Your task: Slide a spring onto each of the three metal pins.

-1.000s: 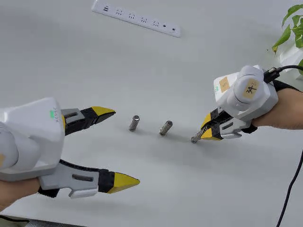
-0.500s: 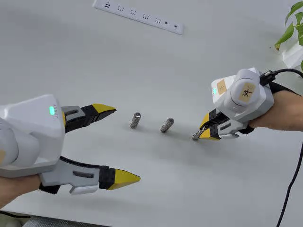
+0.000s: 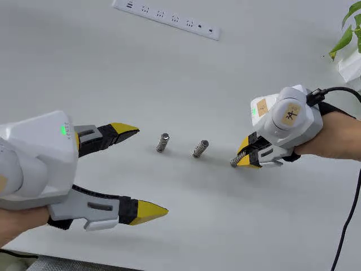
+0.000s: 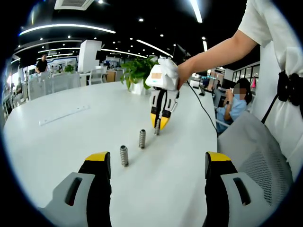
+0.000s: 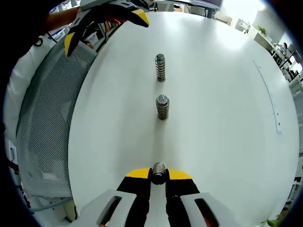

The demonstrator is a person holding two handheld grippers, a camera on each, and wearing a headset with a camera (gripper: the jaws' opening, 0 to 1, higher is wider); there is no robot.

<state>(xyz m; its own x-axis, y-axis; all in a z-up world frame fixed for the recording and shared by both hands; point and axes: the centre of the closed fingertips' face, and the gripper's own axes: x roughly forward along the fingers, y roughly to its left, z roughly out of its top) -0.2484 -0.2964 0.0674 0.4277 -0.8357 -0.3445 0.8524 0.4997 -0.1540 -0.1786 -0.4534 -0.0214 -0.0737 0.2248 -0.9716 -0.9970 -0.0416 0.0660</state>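
Three metal pins with springs on them stand in a row on the white table. The left pin (image 3: 163, 142) and the middle pin (image 3: 200, 148) stand free, each with a spring around it. My right gripper (image 3: 243, 158) is shut on the third pin with its spring (image 3: 236, 161), seen between the yellow tips in the right gripper view (image 5: 159, 174). My left gripper (image 3: 141, 172) hangs open at the front left, apart from the pins, with nothing between its fingers (image 4: 156, 163). The middle pin (image 5: 162, 107) and far pin (image 5: 160, 66) line up ahead of the right gripper.
A white power strip (image 3: 166, 18) lies at the back of the table. A green plant (image 3: 350, 35) stands at the far right edge. A black cable (image 3: 348, 226) trails down from the right gripper. A mesh chair (image 4: 255, 151) is beside the table.
The right gripper with its pin and spring has barely shifted; the head camera has drifted slightly. The left gripper stays open in the same place.
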